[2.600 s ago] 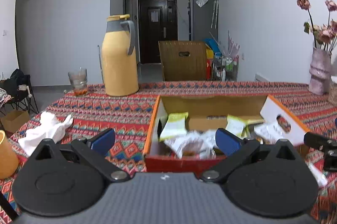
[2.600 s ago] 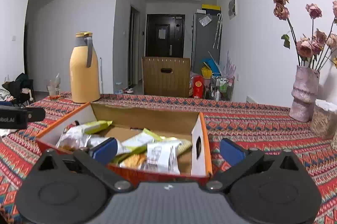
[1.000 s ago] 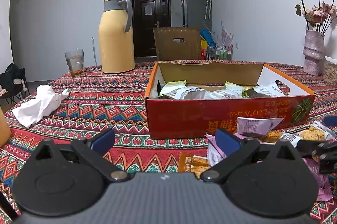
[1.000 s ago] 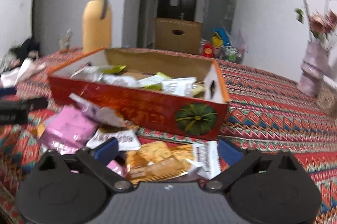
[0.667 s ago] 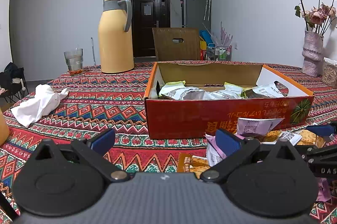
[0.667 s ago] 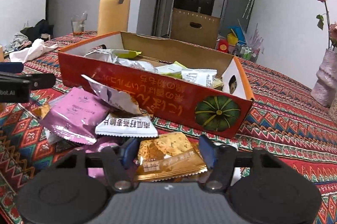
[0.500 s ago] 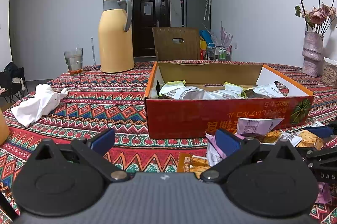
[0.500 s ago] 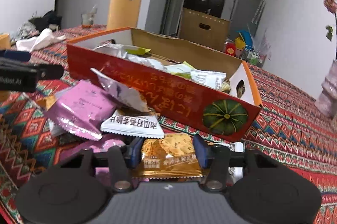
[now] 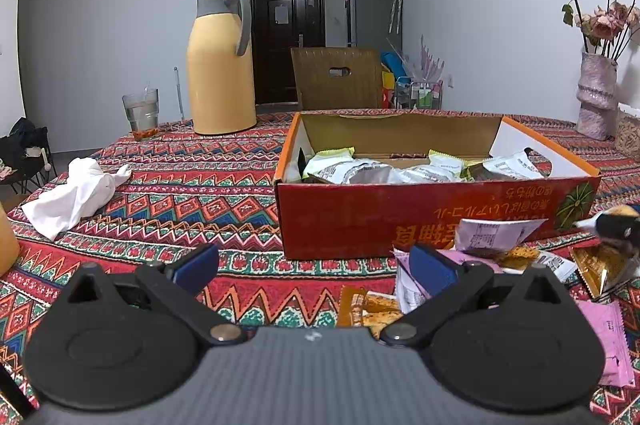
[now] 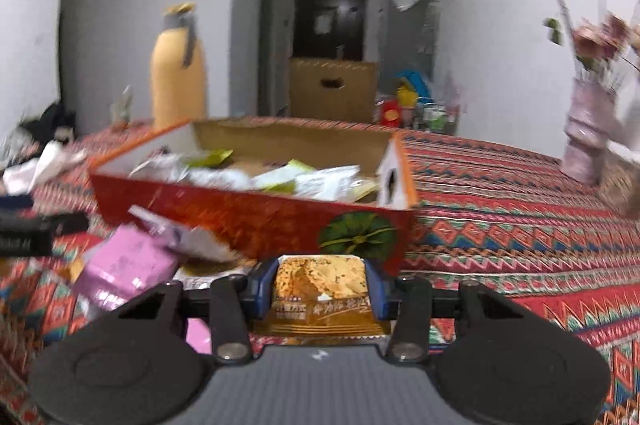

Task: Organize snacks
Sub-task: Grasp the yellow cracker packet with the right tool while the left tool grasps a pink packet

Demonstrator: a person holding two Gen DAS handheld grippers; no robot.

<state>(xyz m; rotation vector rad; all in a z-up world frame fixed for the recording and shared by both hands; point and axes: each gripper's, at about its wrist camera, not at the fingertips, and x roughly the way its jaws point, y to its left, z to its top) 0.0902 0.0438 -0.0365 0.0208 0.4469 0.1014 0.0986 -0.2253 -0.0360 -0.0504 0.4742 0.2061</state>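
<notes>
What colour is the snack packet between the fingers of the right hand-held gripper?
Golden orange, with a cracker picture; the snack packet shows best in the right wrist view.

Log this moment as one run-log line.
right gripper: shut on gold packet | left gripper: open, empty | box: part filled | loose packets: beside box

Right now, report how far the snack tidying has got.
Done: several packets already lie in the red box. In hand: the right gripper is clamped on a golden cracker packet in front of the box. Left: pink packets, a white one and more on the tablecloth; the left gripper is open, empty.
</notes>
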